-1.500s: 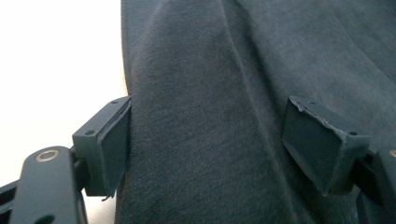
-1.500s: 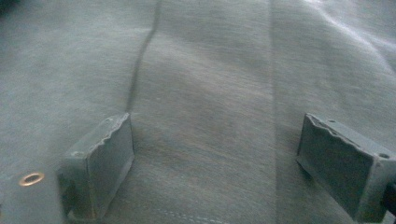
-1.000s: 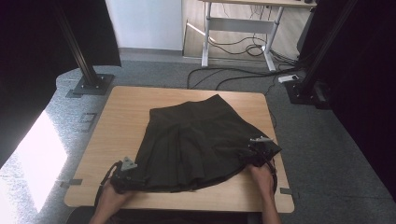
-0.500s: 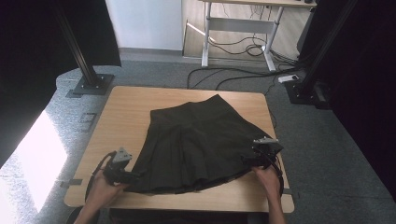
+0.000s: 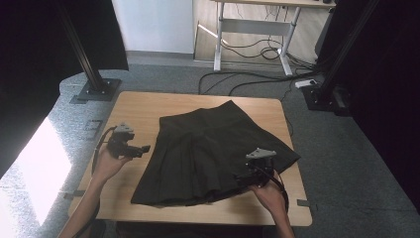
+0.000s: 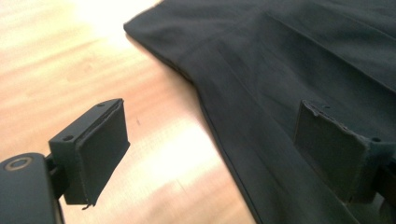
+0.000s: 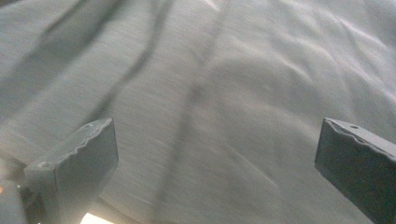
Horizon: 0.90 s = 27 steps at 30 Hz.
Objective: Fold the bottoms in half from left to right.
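I saw the skirt (image 5: 213,153) flat on the table (image 5: 138,106); my left claw (image 5: 141,148) gaped empty beside its edge, my right claw (image 5: 241,174), newly widened, above its hem.

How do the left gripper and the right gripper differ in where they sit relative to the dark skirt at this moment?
The left gripper is off to the side of the skirt, over bare table, with its jaws pointing toward the skirt's edge; the right gripper sits over the skirt's lower right part. In the left gripper view, wood and the cloth's edge lie ahead; in the right gripper view, cloth lies ahead. Both have jaws open with nothing between them.
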Available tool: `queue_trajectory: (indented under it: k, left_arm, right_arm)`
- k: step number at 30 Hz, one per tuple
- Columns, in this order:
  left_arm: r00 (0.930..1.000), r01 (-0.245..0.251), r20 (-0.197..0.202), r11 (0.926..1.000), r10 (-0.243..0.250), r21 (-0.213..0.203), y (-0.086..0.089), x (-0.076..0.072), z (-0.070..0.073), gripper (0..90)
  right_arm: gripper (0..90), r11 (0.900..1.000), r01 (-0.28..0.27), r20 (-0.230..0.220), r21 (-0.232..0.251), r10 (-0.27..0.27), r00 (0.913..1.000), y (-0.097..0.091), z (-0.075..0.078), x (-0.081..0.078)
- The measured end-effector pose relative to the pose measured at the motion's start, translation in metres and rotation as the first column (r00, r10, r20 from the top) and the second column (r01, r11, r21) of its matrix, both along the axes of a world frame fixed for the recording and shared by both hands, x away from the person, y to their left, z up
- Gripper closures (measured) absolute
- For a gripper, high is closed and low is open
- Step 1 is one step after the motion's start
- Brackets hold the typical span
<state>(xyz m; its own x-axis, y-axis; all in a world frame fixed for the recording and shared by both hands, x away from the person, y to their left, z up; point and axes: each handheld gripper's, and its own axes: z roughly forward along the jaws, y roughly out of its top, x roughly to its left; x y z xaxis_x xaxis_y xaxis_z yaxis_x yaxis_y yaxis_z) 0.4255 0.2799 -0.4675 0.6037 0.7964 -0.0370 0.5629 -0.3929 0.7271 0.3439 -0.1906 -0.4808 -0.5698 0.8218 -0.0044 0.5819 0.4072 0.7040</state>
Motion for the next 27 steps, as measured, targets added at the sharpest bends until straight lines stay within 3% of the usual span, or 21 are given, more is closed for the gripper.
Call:
queue_trajectory:
  k: [3,6,12,16,17,18,19,22,23,24,27]
  left_arm:
    - [1.0000,0.004,0.007,0.9998,-0.004,0.020,-0.005,0.014,0.002,10.2]
    - [1.0000,0.009,0.004,0.9999,-0.009,0.012,-0.008,0.023,0.002,9.8]
    - [0.9999,0.015,0.006,0.9997,-0.015,0.017,-0.017,0.046,-0.001,9.5]
    - [0.9999,0.015,0.004,0.9995,-0.015,0.028,-0.021,0.059,-0.004,9.7]
    - [0.9999,0.015,0.004,0.9995,-0.015,0.028,-0.021,0.059,-0.004,10.0]
    - [0.9999,0.015,0.002,0.9998,-0.015,0.014,-0.022,0.065,-0.005,10.2]
    - [0.9999,0.015,0.002,0.9998,-0.015,0.014,-0.022,0.065,-0.005,10.5]
    - [1.0000,0.006,0.005,0.9999,-0.006,0.010,-0.026,0.076,-0.010,11.1]
    - [1.0000,0.006,0.005,0.9999,-0.006,0.010,-0.026,0.076,-0.010,11.9]
    - [1.0000,0.004,-0.006,1.0000,-0.004,-0.003,-0.028,0.081,-0.013,12.4]
    - [0.9999,-0.002,-0.010,1.0000,0.002,-0.004,-0.031,0.086,-0.017,12.7]
  right_arm:
    - [0.0,0.9985,-0.054,0.007,0.004,0.054,0.9985,0.020,0.002,-0.001]
    - [0.0,0.9957,-0.092,0.013,0.003,0.092,0.9957,0.035,0.004,-0.001]
    - [0.0,0.9796,-0.201,0.025,0.010,0.200,0.9794,0.081,0.005,-0.002]
    - [0.0,0.9628,-0.270,0.029,0.007,0.270,0.9625,0.110,0.004,-0.004]
    - [0.0,0.9628,-0.270,0.029,0.007,0.270,0.9625,0.110,0.004,-0.004]
    - [0.0,0.9530,-0.303,0.026,0.009,0.303,0.9528,0.125,0.002,-0.005]
    - [0.0,0.9530,-0.303,0.026,0.009,0.303,0.9528,0.125,0.002,-0.005]
    - [0.0,0.9365,-0.350,0.011,0.014,0.350,0.9366,0.150,-0.004,-0.007]
    - [0.0,0.9365,-0.350,0.011,0.014,0.350,0.9366,0.150,-0.004,-0.007]
    - [0.0,0.9260,-0.377,-0.001,0.020,0.377,0.9262,0.164,-0.009,-0.008]
    - [0.0,0.9106,-0.413,-0.013,0.023,0.413,0.9106,0.180,-0.016,-0.011]
